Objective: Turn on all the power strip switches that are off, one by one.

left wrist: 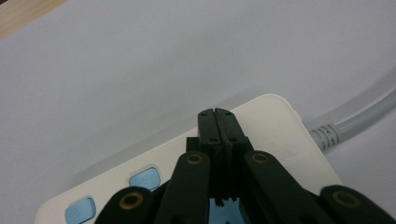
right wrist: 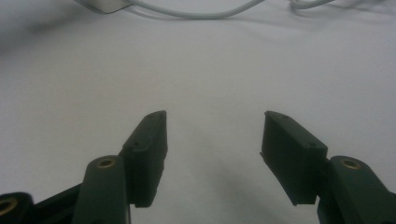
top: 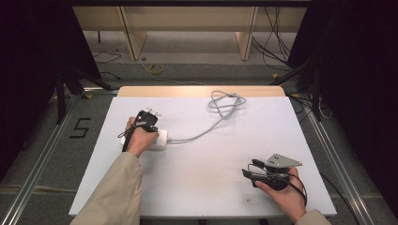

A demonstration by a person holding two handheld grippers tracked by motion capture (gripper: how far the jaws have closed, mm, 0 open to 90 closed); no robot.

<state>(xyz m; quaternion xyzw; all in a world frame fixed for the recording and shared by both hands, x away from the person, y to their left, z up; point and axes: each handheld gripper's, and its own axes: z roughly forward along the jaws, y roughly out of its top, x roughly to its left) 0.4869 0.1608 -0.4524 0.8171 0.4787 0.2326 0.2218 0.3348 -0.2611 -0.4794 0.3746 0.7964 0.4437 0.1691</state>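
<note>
— One white table [top: 197, 187] carries everything: a white power strip [top: 161, 138] near its left side, and the strip's grey cable [top: 202, 133] running right and back to a loose coil [top: 226, 102] near the far edge. What is the left hand doing?

— It holds the left gripper [top: 148, 118] right over the strip. In the left gripper view the jaws are pressed together with nothing between them, and their joined tip [left wrist: 217, 113] sits over the strip's casing [left wrist: 275, 135], near the end where the cable's strain relief [left wrist: 325, 134] enters. Blue rocker switches [left wrist: 145, 178] show lower left of the jaws. I judge it is pressing, or about to press, a switch or the body; whether the tip actually touches the plastic I cannot tell.

— And the other one?

— The right gripper [top: 251, 169] rests low at the near right of the table, well apart from the strip. In its own view its jaws stand wide apart over bare tabletop, gripping nothing, with the cable [right wrist: 196, 11] far off at the top.

— What could go wrong?

— The strip is light and lies loose. A push that lands off-centre or at a slant could slide or swivel it across the smooth top instead of tipping a switch, since nothing braces it. The closed tip is narrow, so it could also skid off a rocker's edge onto the neighbouring one. And if the strip shifts, the cable may drag the coil along.

— A remedy?

— Probably steadying the strip's free end with the idle right gripper.
</note>
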